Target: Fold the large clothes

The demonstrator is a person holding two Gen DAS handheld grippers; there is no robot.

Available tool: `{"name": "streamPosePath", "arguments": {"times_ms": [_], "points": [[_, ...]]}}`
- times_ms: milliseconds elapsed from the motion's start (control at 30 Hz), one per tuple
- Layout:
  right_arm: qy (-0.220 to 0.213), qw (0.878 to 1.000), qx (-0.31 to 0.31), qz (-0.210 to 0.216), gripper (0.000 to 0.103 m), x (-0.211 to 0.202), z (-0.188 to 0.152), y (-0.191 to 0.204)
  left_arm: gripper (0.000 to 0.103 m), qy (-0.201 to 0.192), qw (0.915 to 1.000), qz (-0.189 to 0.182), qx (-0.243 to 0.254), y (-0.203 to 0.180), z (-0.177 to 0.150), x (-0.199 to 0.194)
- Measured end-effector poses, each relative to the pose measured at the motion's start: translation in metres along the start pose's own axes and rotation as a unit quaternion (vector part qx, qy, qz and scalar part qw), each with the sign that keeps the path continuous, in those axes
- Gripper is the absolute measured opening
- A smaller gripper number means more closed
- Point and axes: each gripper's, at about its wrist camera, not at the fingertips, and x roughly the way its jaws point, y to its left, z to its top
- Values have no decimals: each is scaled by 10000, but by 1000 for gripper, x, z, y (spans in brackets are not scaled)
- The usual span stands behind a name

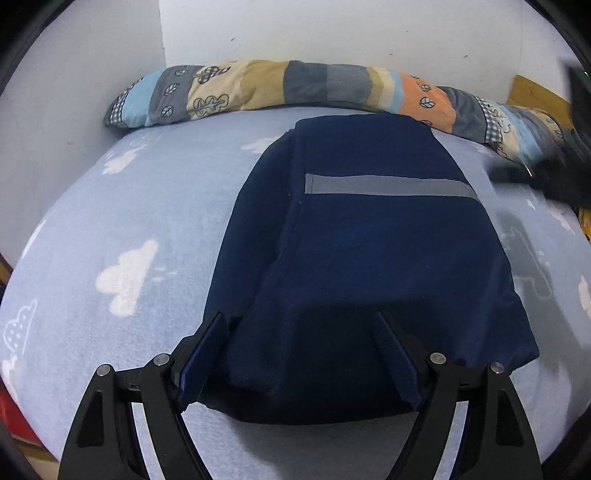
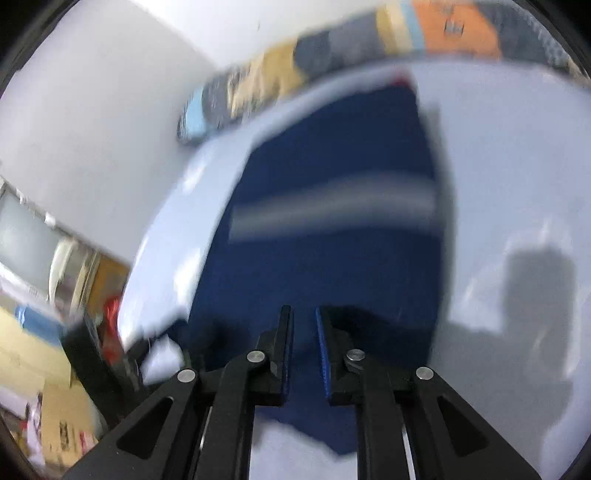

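Observation:
A navy blue garment (image 1: 369, 251) with a grey stripe (image 1: 388, 186) lies folded into a long panel on the light blue cloud-print bed sheet (image 1: 129, 221). My left gripper (image 1: 299, 326) is open wide at the garment's near edge, one finger on each side of its left part, with the cloth flat beneath them. The right wrist view is blurred by motion. There the same garment (image 2: 325, 266) stretches away under my right gripper (image 2: 304, 314), whose jaws stand nearly together with only a narrow slit and nothing in it. A dark blur at the left wrist view's right edge may be that gripper.
A long patchwork bolster (image 1: 258, 88) lies along the bed's far edge against the white wall (image 1: 332, 29). Bare sheet (image 2: 498, 147) lies to either side of the garment. Beyond the bed's left edge are cardboard boxes (image 2: 55, 417) and a red item (image 2: 110, 314).

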Motion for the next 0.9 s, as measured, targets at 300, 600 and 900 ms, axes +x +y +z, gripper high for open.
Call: {"name": "streamPosePath", "arguments": {"times_ms": [300, 600, 900], "points": [[-45, 9917, -63, -1282, 13, 82, 122, -30, 83, 123, 9999, 70, -67, -7, 5, 9], [510, 9895, -403, -1295, 15, 100, 106, -23, 83, 169, 9997, 87, -119, -9, 8, 9], [503, 9907, -582, -1119, 16, 64, -20, -8, 85, 317, 9993, 117, -184, -9, 6, 14]]}}
